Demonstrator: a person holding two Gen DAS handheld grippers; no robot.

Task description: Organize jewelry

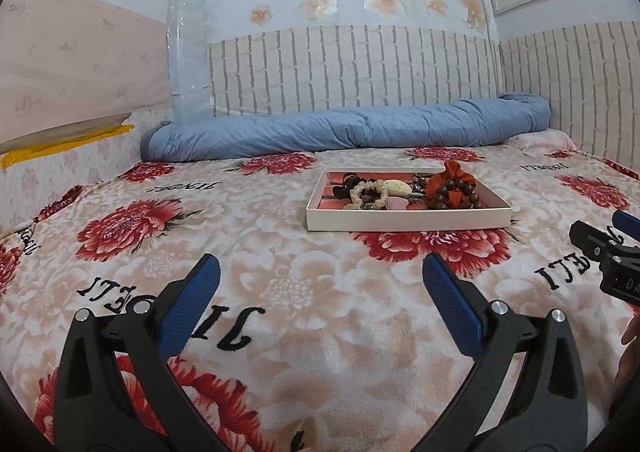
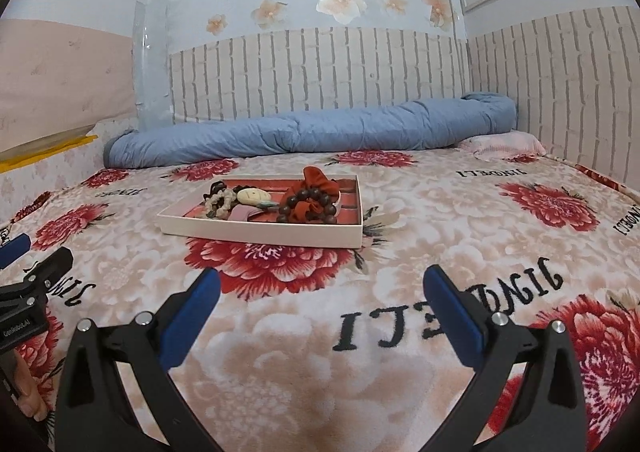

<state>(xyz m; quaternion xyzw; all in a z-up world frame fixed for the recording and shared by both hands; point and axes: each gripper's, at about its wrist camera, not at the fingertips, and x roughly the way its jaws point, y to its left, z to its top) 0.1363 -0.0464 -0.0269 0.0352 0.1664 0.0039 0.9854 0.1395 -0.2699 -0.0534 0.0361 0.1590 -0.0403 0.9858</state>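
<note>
A shallow cream tray [image 1: 408,219] with a red lining lies on the bed ahead, also in the right wrist view [image 2: 260,232]. It holds a red scrunchie [image 1: 454,175] [image 2: 316,177], a dark wooden bead bracelet [image 1: 452,193] [image 2: 308,203], a pale bead bracelet [image 1: 366,189] [image 2: 220,199], a cream oval piece [image 1: 396,187] [image 2: 253,195] and small pink items. My left gripper [image 1: 320,272] is open and empty over the blanket, short of the tray. My right gripper [image 2: 320,284] is open and empty, also short of the tray; it also shows at the right edge of the left wrist view [image 1: 600,236].
The bed is covered by a flowered beige and red blanket [image 1: 280,292]. A rolled blue quilt [image 1: 344,129] lies along the far wall, with a pink pillow [image 2: 504,143] at its right end. A pink headboard [image 1: 72,63] stands at the left.
</note>
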